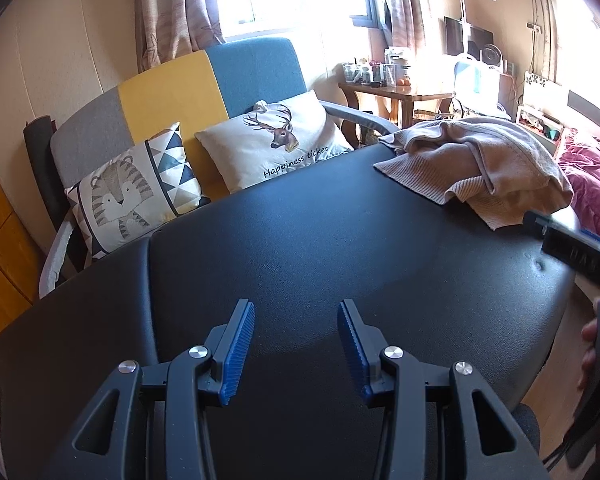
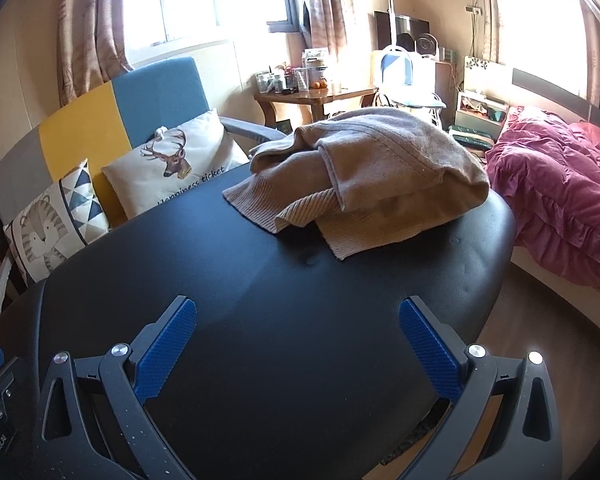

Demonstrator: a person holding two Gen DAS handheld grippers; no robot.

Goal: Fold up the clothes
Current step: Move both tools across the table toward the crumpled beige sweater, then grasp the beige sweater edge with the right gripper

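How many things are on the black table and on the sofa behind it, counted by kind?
Sweaters on the table: 1
Cushions on the sofa: 2, tiger and deer
Total: 3

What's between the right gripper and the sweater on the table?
Nothing: in the right wrist view only bare black table lies between the open right gripper and the crumpled beige sweater at its far edge.

the deer cushion (image 1: 274, 140) on the sofa reads "happiness ticket" in dark script below the deer's head.
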